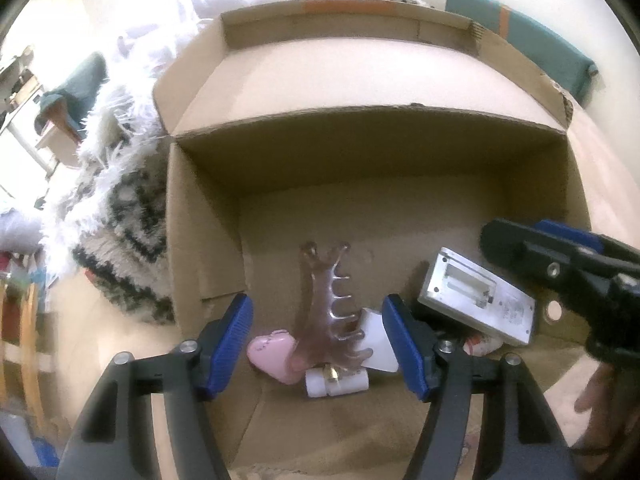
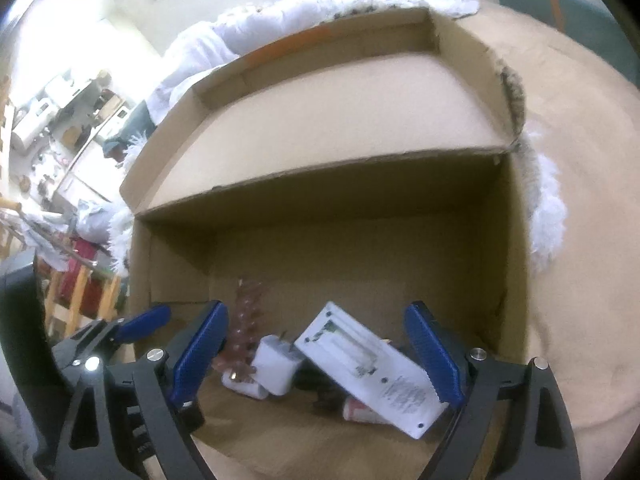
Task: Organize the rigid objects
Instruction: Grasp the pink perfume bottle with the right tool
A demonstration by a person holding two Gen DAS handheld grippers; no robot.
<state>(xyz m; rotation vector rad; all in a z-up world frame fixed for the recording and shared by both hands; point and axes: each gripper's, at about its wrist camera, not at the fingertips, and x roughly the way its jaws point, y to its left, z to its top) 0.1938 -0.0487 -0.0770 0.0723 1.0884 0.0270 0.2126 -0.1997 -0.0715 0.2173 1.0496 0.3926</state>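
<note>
An open cardboard box [image 1: 208, 240] [image 2: 180, 240] holds several small things. A translucent pink hair claw [image 1: 326, 308] [image 2: 244, 332] lies in it beside a pink heart-shaped case [image 1: 270, 354], a white tube [image 1: 336, 382], a white charger plug [image 2: 276, 364] and a white rectangular device [image 1: 476, 296] [image 2: 372, 368]. My left gripper [image 1: 316, 344] is open above the claw and heart case, holding nothing. My right gripper [image 2: 316, 356] is open over the white device, holding nothing; it also shows in the left wrist view [image 1: 560, 264] at right.
The box's back flap [image 1: 360, 76] stands open behind. A shaggy white and black rug [image 1: 116, 208] lies left of the box. A beige surface [image 2: 580, 200] lies right of the box. Cluttered shelves [image 2: 60, 120] stand far left.
</note>
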